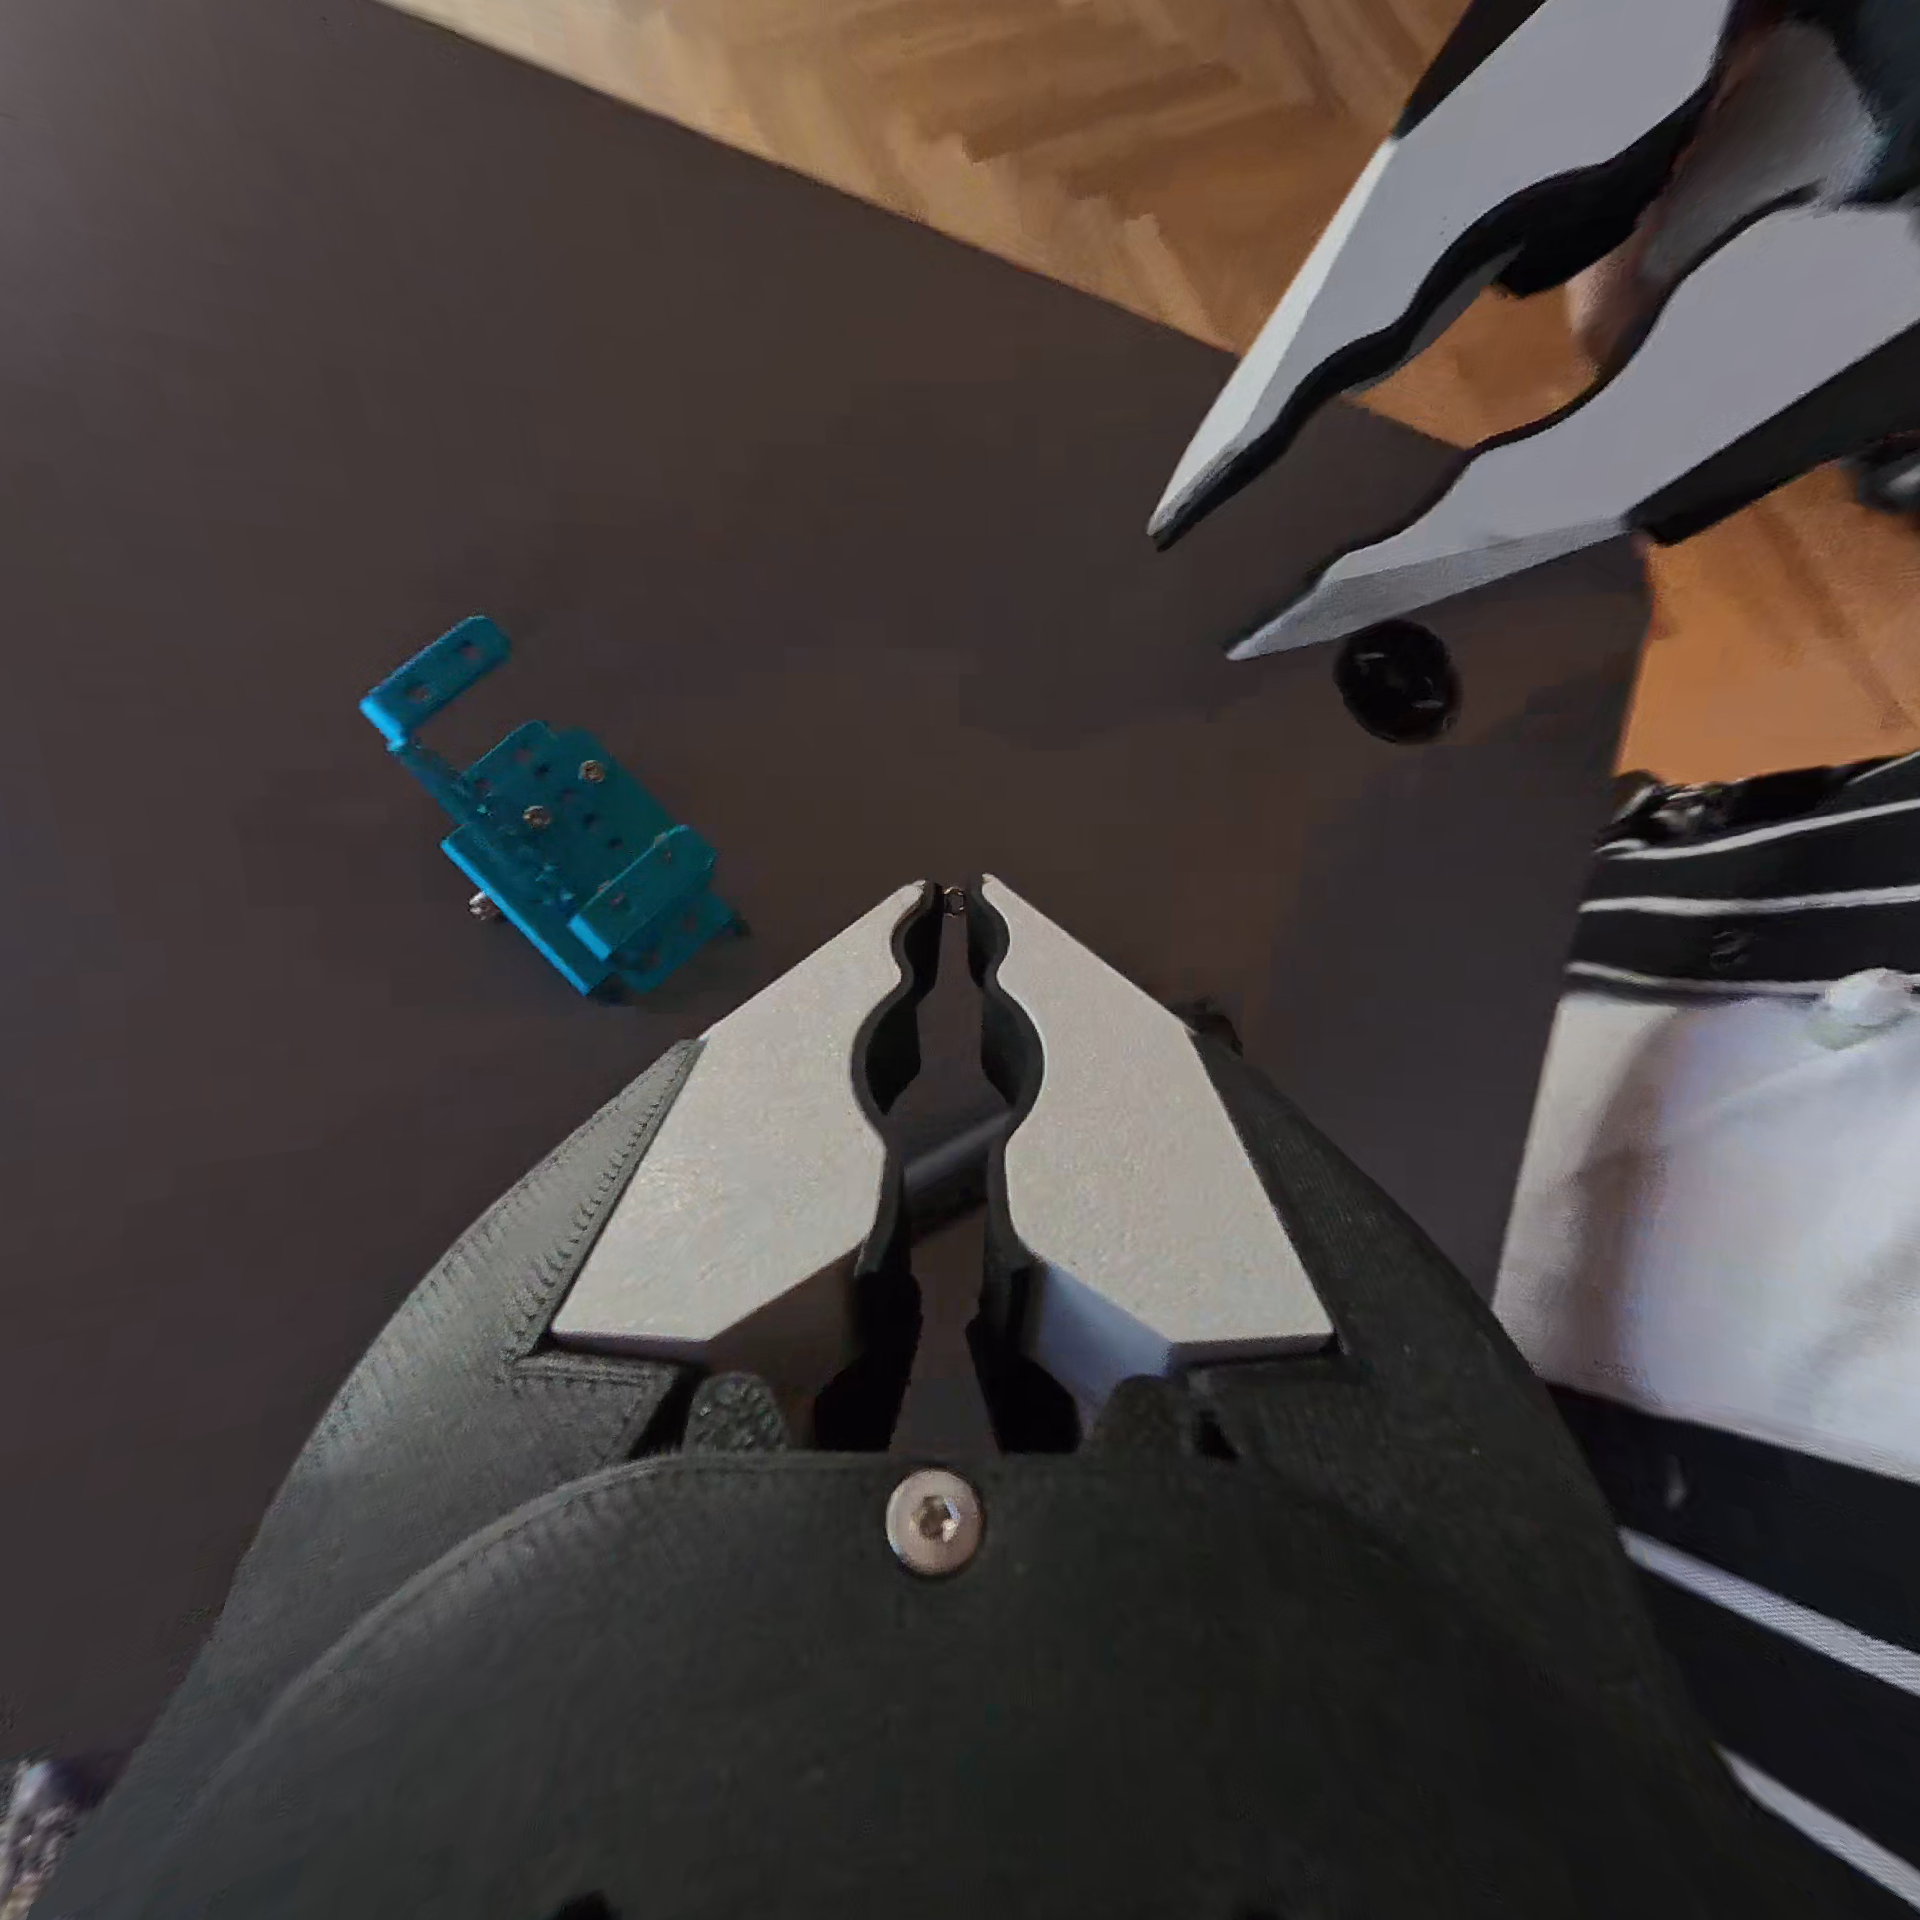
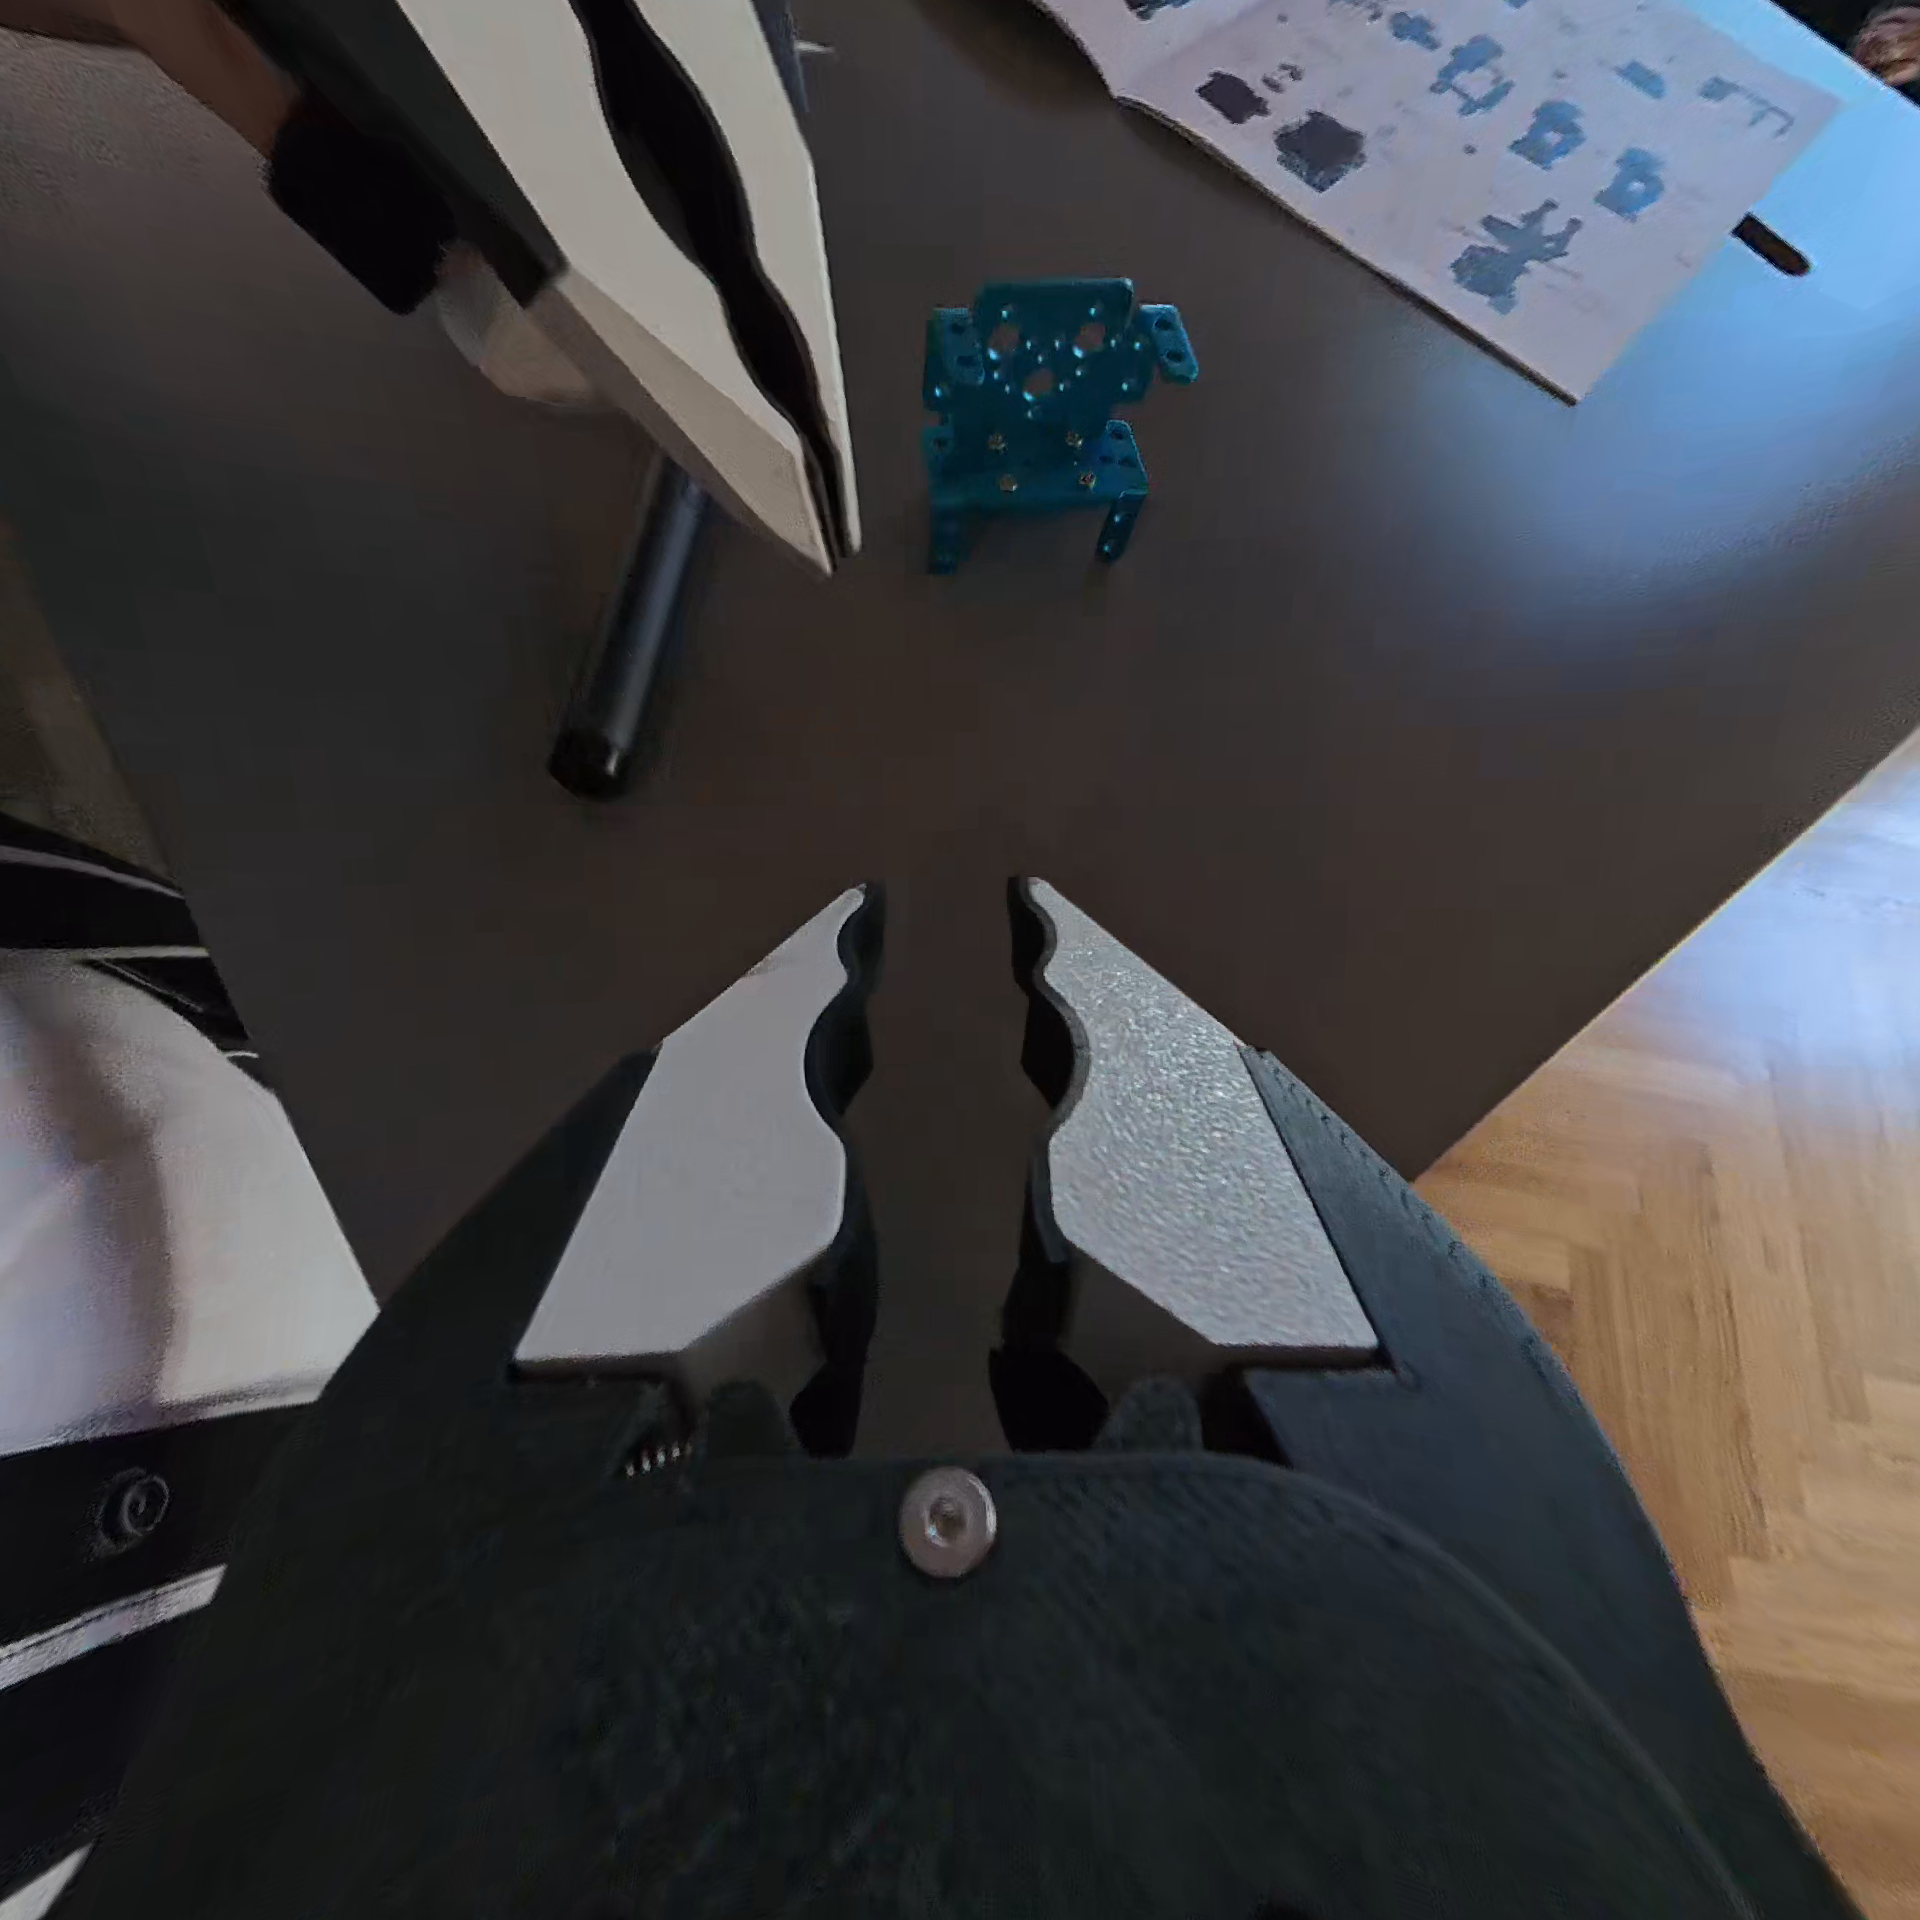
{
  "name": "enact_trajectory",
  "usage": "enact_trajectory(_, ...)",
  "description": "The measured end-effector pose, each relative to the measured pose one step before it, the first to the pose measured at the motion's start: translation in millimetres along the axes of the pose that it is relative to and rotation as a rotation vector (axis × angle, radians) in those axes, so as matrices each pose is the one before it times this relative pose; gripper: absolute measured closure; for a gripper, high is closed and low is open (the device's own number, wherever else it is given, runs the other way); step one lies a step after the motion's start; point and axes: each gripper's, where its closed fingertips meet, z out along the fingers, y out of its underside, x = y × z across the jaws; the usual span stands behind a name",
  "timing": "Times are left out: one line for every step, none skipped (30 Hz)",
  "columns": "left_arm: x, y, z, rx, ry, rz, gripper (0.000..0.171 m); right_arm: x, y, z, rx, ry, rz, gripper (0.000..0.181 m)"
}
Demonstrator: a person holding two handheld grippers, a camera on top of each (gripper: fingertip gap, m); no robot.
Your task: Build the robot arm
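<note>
A tiny dark item (image 1: pixel 954 900) sits pinched at the tips of the left gripper (image 1: pixel 954 891); too small to identify. The black cylindrical tool (image 2: pixel 631 665) is partly hidden behind the left gripper (image 2: pixel 840 540) in the right wrist view. The printed sheet (image 2: pixel 1455 156), beyond the blue bracket assembly (image 2: pixel 1039 416), is blurred and cut off by the top edge.
</note>
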Motion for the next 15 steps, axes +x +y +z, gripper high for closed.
enact_trajectory(-0.37,0.02,9.3,-0.02348,-0.0377,-0.0079,0.168,3.28,2.98,-1.43,0.0028,-0.0266,-0.0171,0.157)
enact_trajectory(0.42,0.02,7.3,-0.02036,-0.0361,-0.0028,0.168,2.36,2.34,-0.97,-0.0003,-0.0248,-0.0141,0.157)
enact_trajectory(1.46,0.33,5.58,-0.01933,-0.0292,-0.0043,0.168,1.14,0.91,-0.57,0.0033,-0.0251,-0.0128,0.157)
enact_trajectory(1.73,0.45,4.28,-0.01627,-0.0219,-0.0096,0.168,0.29,-0.32,-0.14,0.0091,-0.0244,-0.0115,0.157)
enact_trajectory(1.07,0.25,2.95,-0.01171,-0.0193,-0.0147,0.168,0.01,-0.64,0.4,0.0098,-0.0213,-0.0101,0.157)
enact_trajectory(0.45,-0.02,1.65,-0.00656,-0.017,-0.0108,0.168,-0.19,-0.32,1.09,0.0077,-0.0179,-0.0093,0.157)
enact_trajectory(0.34,0.69,1.02,-0.00834,-0.0124,-0.004,0.168,-0.04,0.16,1.69,0.0053,-0.014,-0.0073,0.157)
enact_trajectory(0.05,1.25,0.88,-0.01021,-0.0089,-0.0038,0.168,-0.04,0.47,2.08,0.0053,-0.0106,-0.0043,0.157)
enact_trajectory(0.14,0.81,1.14,-0.00413,-0.0016,-0.0064,0.168,-0.1,0.61,2.42,0.0049,-0.0082,-0.0022,0.157)
enact_trajectory(1.79,0.81,1.63,-0.00046,0.0124,-0.0078,0.168,0.15,1.02,2.37,0.0018,-0.0042,-0.0011,0.157)
enact_trajectory(1.34,1.92,1.9,-0.0044,0.0125,-0.0118,0.168,0.53,1.32,2.29,-0.0011,0.0003,-0.0005,0.157)
enact_trajectory(0.13,1.48,1.19,0.00116,0.004,-0.0149,0.167,0.47,1.53,2.06,-0.005,0.0028,-0.0009,0.156)
enact_trajectory(0.7,-0.02,-0.45,0.01346,0.0042,-0.0189,0.156,0.71,1.45,1.52,-0.0072,0.0069,-0.0027,0.156)
enact_trajectory(1.07,-1.18,-3.02,0.02441,0.0076,-0.0205,0.15,0.64,1.12,0.78,-0.0065,0.0099,-0.0027,0.156)
enact_trajectory(-0.23,-1.77,-5.55,0.03632,0.0038,-0.0189,0.15,0.02,0.95,0.28,-0.0058,0.0069,0.0014,0.156)
